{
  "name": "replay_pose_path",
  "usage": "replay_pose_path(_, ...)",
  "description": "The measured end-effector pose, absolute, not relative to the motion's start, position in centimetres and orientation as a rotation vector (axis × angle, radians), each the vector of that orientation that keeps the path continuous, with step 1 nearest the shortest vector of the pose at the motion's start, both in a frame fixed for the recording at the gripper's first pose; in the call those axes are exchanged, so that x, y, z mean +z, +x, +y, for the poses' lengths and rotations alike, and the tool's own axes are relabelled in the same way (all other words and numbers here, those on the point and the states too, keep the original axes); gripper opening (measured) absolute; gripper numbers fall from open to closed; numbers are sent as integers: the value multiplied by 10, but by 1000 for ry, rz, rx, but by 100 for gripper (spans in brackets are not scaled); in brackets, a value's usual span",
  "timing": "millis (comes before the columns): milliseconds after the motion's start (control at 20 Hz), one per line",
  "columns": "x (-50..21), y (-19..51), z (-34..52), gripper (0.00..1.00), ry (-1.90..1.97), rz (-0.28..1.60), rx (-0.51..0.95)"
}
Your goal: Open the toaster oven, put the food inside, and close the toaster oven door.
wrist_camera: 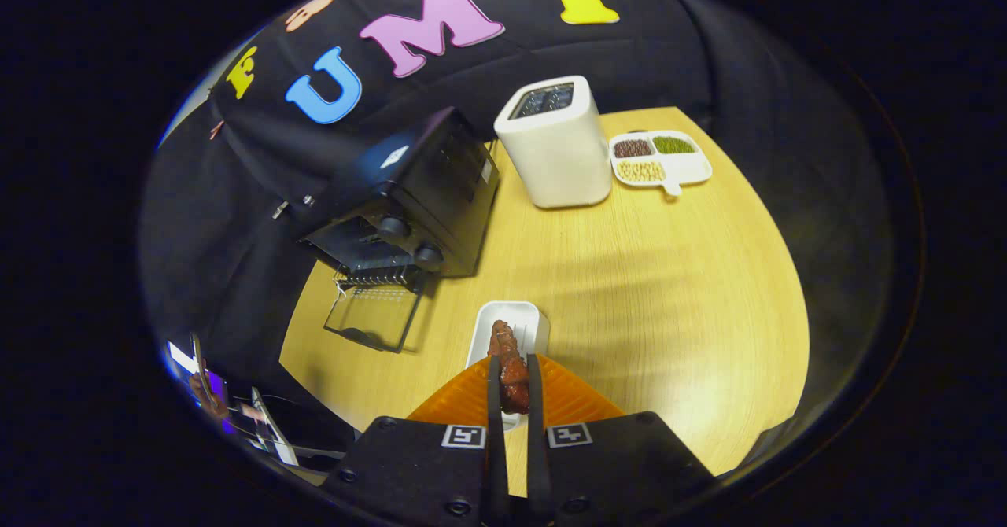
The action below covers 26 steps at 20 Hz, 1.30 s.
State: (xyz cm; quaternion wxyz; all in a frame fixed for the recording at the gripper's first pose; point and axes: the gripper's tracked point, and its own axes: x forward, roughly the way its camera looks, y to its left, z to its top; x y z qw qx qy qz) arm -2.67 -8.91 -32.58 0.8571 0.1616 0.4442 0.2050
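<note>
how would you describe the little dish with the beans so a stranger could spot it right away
Start at the wooden table and find the tall white box standing at its far side. Right beside it lies a flat white divided dish. It alone holds three separate piles: brown, green and pale yellow.

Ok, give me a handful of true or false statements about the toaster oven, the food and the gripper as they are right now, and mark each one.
1. The toaster oven door is open, folded down onto the table. True.
2. The gripper is wide open with nothing between its fingers. False: both fingers press on the brown piece of food.
3. The food is already inside the oven. False: it is held over the small white dish, apart from the oven.
4. A white divided tray with three kinds of beans sits beside the tall white appliance. True.
5. The white appliance stands in front of the oven door. False: it stands beyond the oven, off to its side.
</note>
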Motion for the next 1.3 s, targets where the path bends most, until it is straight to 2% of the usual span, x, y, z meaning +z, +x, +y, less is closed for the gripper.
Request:
replay_pose_path(250, -249, -39, -21, 14, 347, 788, 473)
replay_pose_path(450, -226, -58, 54, 14, 356, 749, 528)
replay_pose_path(800, -254, -65, 135, 14, 355, 781, 516)
replay_pose_path(1300, -291, 8, 181, 14, 462, 723, 363)
